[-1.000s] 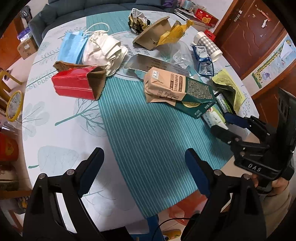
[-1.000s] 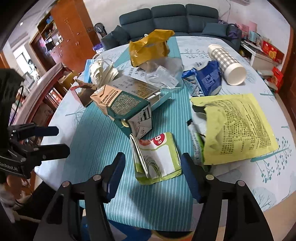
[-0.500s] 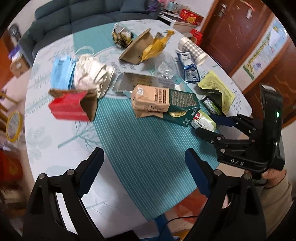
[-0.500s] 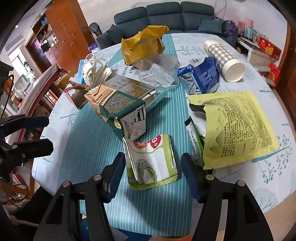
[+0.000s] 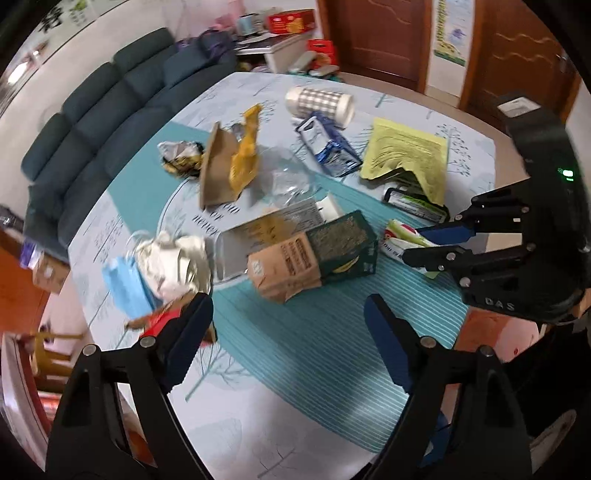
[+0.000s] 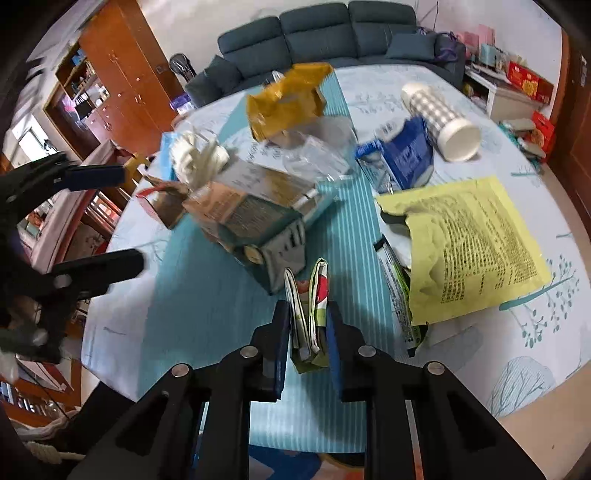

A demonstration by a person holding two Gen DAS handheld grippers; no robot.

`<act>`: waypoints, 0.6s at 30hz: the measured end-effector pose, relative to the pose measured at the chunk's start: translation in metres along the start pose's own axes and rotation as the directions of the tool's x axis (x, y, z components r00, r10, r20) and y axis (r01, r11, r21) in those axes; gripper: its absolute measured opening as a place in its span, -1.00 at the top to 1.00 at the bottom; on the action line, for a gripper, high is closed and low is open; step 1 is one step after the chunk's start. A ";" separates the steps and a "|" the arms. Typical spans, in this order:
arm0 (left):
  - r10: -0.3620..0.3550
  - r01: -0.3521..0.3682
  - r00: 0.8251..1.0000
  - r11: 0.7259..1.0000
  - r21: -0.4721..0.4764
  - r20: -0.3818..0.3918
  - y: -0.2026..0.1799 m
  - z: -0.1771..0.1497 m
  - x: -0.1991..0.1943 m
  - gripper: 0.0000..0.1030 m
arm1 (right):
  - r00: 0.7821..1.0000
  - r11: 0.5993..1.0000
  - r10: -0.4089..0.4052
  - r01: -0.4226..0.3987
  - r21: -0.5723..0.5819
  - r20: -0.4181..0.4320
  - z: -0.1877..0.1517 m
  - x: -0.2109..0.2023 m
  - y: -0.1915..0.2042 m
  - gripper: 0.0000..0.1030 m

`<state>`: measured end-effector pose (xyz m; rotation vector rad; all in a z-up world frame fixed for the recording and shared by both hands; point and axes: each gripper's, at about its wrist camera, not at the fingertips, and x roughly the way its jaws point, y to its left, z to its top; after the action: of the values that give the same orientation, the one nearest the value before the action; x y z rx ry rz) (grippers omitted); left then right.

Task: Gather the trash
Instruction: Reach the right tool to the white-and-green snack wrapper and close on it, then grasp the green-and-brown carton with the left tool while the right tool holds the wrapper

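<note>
In the right wrist view my right gripper point(image 6: 306, 332) is closing its jaws on a green and white snack packet point(image 6: 308, 291). The packet stands folded upright between the pads, which press on both its sides. The left wrist view shows the same packet point(image 5: 397, 240) in the right gripper point(image 5: 423, 243) at the table's near right. My left gripper point(image 5: 286, 310) hovers above the teal runner point(image 5: 295, 354), jaws wide and closing slightly, with nothing between them. A brown and green carton point(image 5: 314, 254) lies just beyond it.
A yellow paper bag point(image 6: 472, 243), blue packet point(image 6: 402, 151), checked cup point(image 6: 443, 118), mustard snack bag point(image 6: 284, 99), white tissue point(image 6: 199, 155) and red box point(image 5: 162, 317) litter the round table point(image 6: 517, 369). A dark sofa point(image 6: 332, 29) stands behind it.
The right gripper's jaws have closed from wide open onto the snack packet, folding it upright. The left gripper has risen and rolled, so its view of the table has turned.
</note>
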<state>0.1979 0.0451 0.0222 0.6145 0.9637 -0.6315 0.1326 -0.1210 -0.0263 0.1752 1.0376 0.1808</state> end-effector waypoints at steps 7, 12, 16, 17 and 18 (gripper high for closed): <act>-0.127 0.131 0.991 0.975 0.181 -0.033 -0.002 0.019 0.023 -0.60 | 0.994 0.991 0.036 -0.049 0.127 0.108 0.005 -0.026 -0.020 0.66; -0.058 0.056 0.998 0.927 0.370 -0.005 -0.019 0.025 0.041 -0.60 | 0.992 0.981 0.033 -0.055 0.186 0.120 0.003 -0.029 -0.032 0.66; -0.060 0.073 0.997 0.903 0.423 -0.044 -0.026 0.032 0.060 -0.60 | 0.992 0.979 0.031 -0.054 0.198 0.119 -0.002 -0.028 -0.038 0.66; -0.060 0.081 0.996 0.899 0.431 -0.062 -0.026 0.034 0.065 -0.60 | 0.993 0.978 0.027 -0.051 0.201 0.118 -0.003 -0.027 -0.038 0.66; -0.056 0.086 0.995 0.894 0.440 -0.080 -0.026 0.036 0.071 -0.60 | 0.993 0.978 0.025 -0.048 0.202 0.116 -0.004 -0.027 -0.039 0.66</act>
<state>0.2290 -0.0127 -0.0299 1.0133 0.9095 -0.9140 0.1180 -0.1653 -0.0147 0.3875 0.9399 0.0958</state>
